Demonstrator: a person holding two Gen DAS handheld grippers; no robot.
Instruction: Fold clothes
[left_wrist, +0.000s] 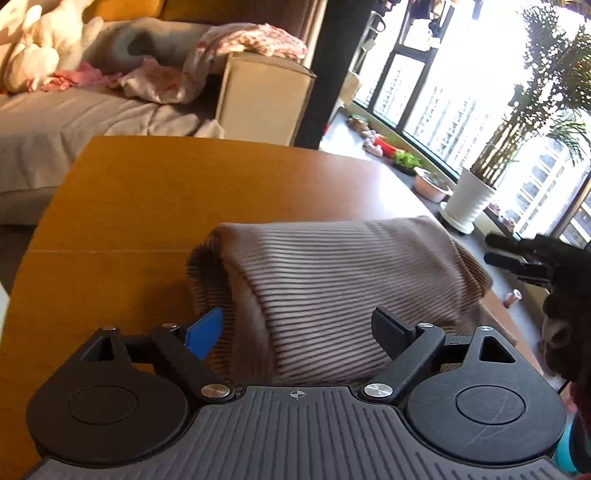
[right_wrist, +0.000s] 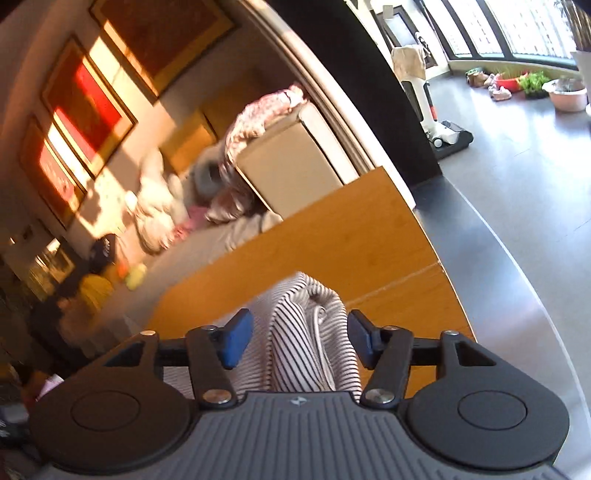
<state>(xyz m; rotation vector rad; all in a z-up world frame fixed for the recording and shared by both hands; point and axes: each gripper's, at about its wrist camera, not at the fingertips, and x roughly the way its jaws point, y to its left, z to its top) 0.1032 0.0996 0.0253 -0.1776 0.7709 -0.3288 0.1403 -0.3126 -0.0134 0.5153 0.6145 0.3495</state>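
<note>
A folded brown-and-white striped garment (left_wrist: 332, 280) lies on the wooden table (left_wrist: 147, 206). My left gripper (left_wrist: 295, 328) is open wide, and the near edge of the garment sits between its blue pad (left_wrist: 205, 332) and its black finger (left_wrist: 388, 330). In the right wrist view the same striped garment (right_wrist: 306, 332) bulges up between the spread blue pads of my open right gripper (right_wrist: 299, 338). Seen from the left wrist, the right gripper (left_wrist: 496, 250) hovers just past the garment's right end, held by a dark-gloved hand (left_wrist: 565, 295).
A grey sofa (left_wrist: 74, 122) with loose pink and floral clothes (left_wrist: 155, 79) stands behind the table. The table's right edge (right_wrist: 439, 266) drops to grey floor. A white plant pot (left_wrist: 467, 199) and bowls line the window. An upright vacuum (right_wrist: 443, 129) stands by the pillar.
</note>
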